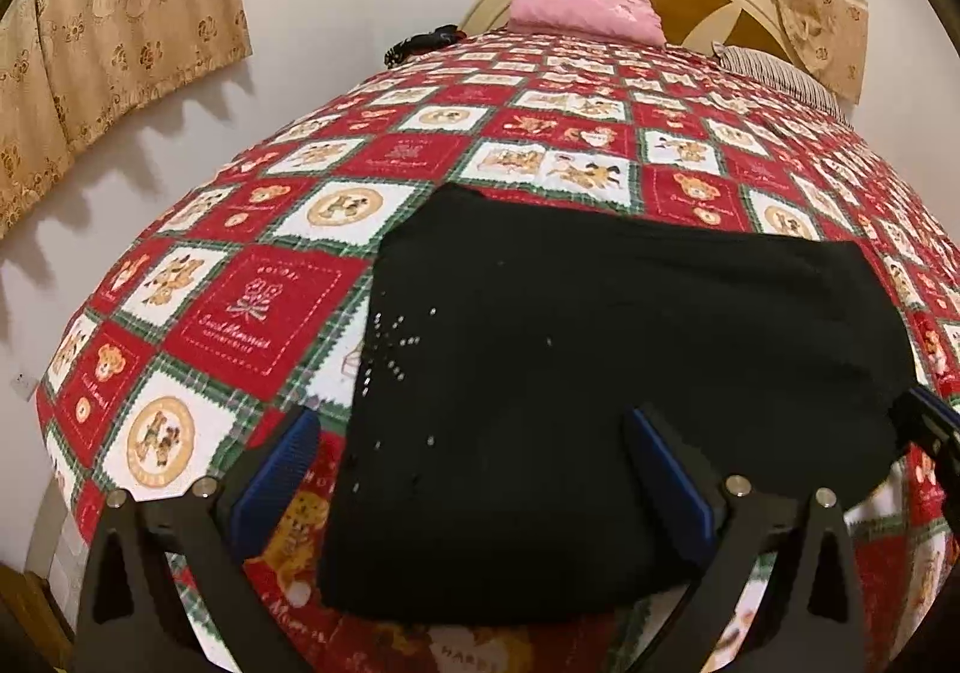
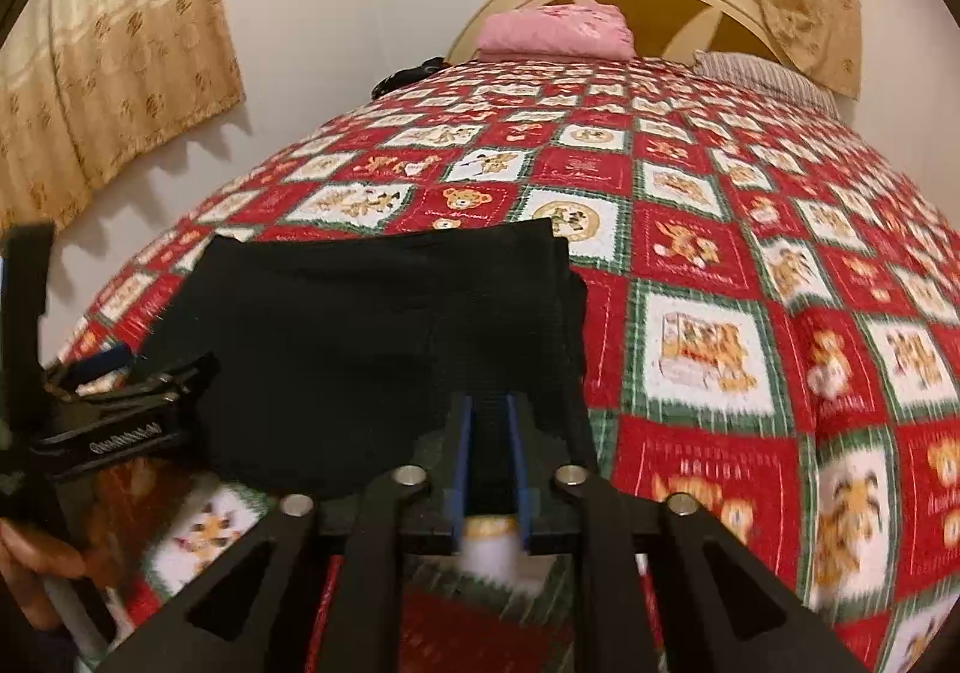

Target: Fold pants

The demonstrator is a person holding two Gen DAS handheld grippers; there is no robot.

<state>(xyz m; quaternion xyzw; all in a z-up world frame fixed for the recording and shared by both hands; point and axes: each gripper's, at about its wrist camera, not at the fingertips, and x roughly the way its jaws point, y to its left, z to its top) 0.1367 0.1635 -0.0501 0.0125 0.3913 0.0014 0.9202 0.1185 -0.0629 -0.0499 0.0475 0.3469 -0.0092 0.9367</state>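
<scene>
Straddling the black pants' [image 1: 600, 403] near-left corner, your left gripper [image 1: 474, 463] stands wide open, gripping nothing; your right gripper [image 2: 486, 421], nearly closed, pinches their near edge for the next fold.

Black pants [image 1: 630, 391] lie ahead of the blue-padded left gripper [image 1: 474, 469] on a bedspread [image 1: 252, 307] — red and white squares, green-edged, teddy bears. Beyond: pink pillow [image 1: 585, 10], beige flowered curtains [image 1: 126, 31].
</scene>
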